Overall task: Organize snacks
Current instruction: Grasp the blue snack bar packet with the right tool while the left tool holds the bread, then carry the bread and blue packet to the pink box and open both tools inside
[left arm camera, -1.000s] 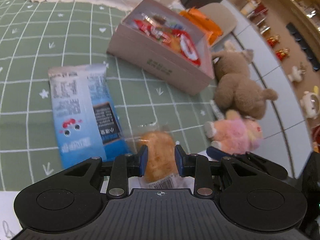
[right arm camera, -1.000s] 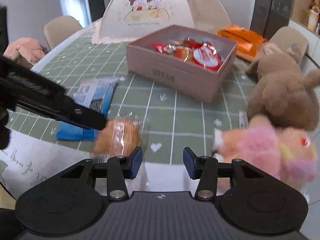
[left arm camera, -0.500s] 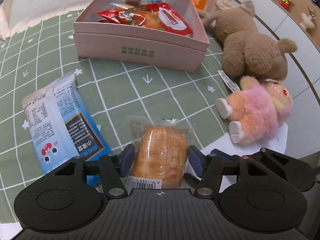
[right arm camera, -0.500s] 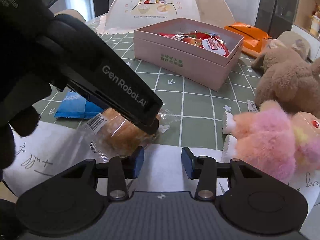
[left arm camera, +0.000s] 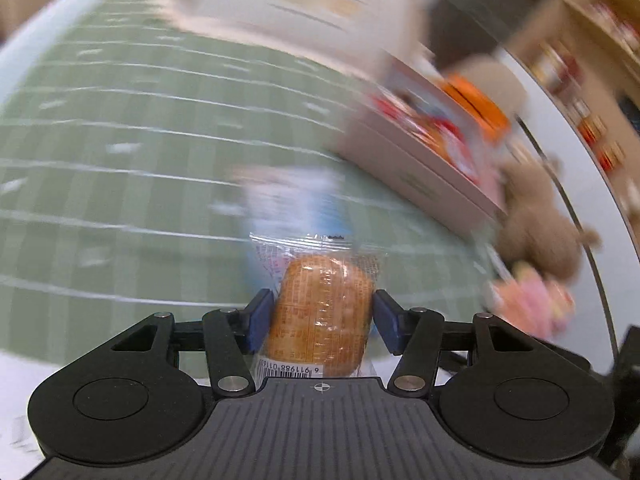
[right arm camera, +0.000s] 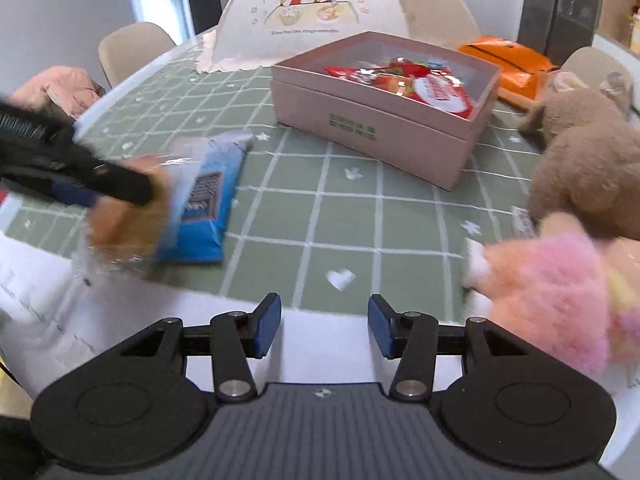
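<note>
My left gripper (left arm camera: 320,322) is shut on a clear-wrapped orange bread roll (left arm camera: 320,312) and holds it above the green checked table mat (left arm camera: 120,184). In the right wrist view the left gripper (right arm camera: 116,196) and the roll (right arm camera: 128,216) are blurred at the left, over a blue snack packet (right arm camera: 204,208). The pink snack box (right arm camera: 384,128) with red packets inside stands at the middle back. My right gripper (right arm camera: 323,330) is open and empty near the table's front edge.
A brown plush toy (right arm camera: 588,160) and a pink plush toy (right arm camera: 560,292) lie at the right. A white food cover (right arm camera: 316,16) and an orange packet (right arm camera: 508,60) are behind the box. White paper (right arm camera: 48,296) lies at the front left.
My left gripper closed on the bread roll, lifted it off the table and is swinging fast; its view is blurred. The right gripper stayed open and drew back slightly.
</note>
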{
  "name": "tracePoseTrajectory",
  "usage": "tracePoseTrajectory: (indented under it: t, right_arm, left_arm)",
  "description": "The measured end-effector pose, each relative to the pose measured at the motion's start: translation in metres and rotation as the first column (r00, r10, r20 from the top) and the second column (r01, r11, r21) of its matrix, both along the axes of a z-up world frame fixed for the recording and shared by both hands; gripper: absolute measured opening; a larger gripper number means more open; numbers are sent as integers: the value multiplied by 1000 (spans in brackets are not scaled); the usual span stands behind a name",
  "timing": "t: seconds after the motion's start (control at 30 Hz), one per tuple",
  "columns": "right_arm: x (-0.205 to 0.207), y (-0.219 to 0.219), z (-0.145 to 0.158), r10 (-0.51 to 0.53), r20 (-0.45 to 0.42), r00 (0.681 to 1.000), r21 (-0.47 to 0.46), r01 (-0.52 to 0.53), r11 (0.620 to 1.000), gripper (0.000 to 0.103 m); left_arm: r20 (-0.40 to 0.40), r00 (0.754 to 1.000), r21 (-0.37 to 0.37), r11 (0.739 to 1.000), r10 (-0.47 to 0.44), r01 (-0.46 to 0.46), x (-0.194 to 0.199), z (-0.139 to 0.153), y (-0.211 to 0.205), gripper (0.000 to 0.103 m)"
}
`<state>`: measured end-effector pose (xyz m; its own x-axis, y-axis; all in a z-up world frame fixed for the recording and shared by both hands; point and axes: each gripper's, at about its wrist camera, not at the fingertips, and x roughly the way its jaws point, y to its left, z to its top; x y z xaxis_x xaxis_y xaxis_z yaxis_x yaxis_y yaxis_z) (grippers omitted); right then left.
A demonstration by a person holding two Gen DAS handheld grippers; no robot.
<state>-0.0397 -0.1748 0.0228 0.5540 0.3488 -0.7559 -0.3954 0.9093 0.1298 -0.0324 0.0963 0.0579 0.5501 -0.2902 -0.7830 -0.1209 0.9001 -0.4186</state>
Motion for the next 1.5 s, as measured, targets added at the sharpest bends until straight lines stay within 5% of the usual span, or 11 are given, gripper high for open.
tracePoseTrajectory:
  t: [0.27, 0.3, 0.5, 0.77, 0.9, 1.1, 1.23, 1.5]
  right_arm:
    - [55, 57, 5, 34, -114, 993, 113, -21, 993, 54]
    - [59, 66, 5, 37, -119, 992, 116, -23, 993, 60]
    - [65, 117, 2, 85, -42, 996, 41, -83, 996, 79]
    - [58, 141, -1, 119, -8, 993, 59, -119, 991, 84]
    - [36, 152, -6, 205, 59, 977, -11, -205, 979, 88]
    - [21, 165, -5, 205, 97, 974, -86, -197, 977, 92]
    - [20, 142, 0, 221, 35, 975, -63, -219, 974, 87]
    - [-29, 41, -9, 165, 48, 985, -68, -161, 985, 91]
  left_arm:
    - [-16, 977, 68, 975, 214, -213, -16, -12, 66, 60]
    - [-14, 975, 64, 974, 221, -219, -18, -12, 67, 60]
    - [-24, 970, 55, 969, 242, -241, -31, -18, 68, 61]
    - [-49, 968, 51, 969, 245, -242, -32, -21, 69, 62]
    - [-54, 963, 38, 964, 263, -261, -29, -23, 70, 62]
    - [-47, 958, 15, 960, 281, -281, -32, -25, 73, 62]
    - [-59, 959, 27, 961, 277, -276, -31, -24, 71, 62]
    - [-61, 984, 55, 985, 166, -163, -33, -24, 49, 62]
